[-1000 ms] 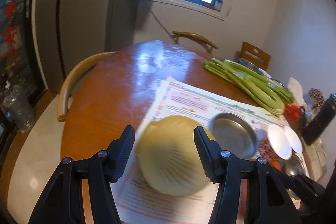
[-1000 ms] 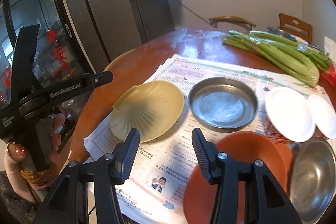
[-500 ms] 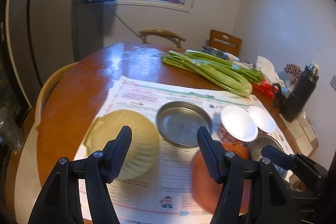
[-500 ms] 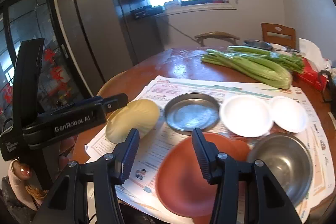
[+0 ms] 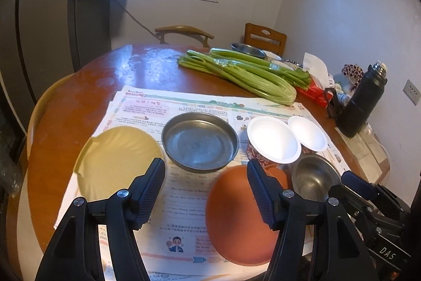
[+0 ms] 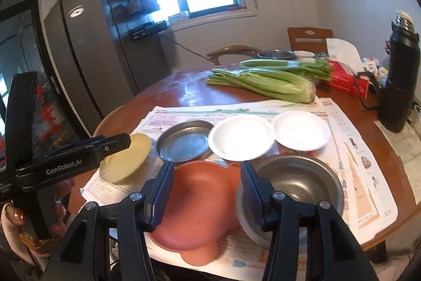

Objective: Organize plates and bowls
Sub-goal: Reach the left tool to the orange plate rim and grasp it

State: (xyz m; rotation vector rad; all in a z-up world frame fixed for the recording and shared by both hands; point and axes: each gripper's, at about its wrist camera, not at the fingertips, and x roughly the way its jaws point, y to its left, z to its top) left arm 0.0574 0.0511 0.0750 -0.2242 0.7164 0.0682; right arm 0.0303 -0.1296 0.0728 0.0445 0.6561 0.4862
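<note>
On the newspaper lie a pale yellow plate at the left, a shallow metal plate, two white dishes, an orange-brown plate and a steel bowl. My left gripper is open with nothing between its fingers. It hangs above the paper between the yellow and the orange-brown plate. My right gripper also stands open and holds nothing. It hovers over the orange-brown plate, next to the steel bowl. A hand holds the left gripper beside the yellow plate.
Celery stalks lie across the far side of the round wooden table. A red tissue box and a tall black flask stand at the right. Two wooden chairs and a grey fridge are behind.
The yellow plate, seen between my left fingers a second ago, now lies on the paper to their left. Both grippers have swung right, over the orange-brown plate. The left jaws stand slightly wider.
</note>
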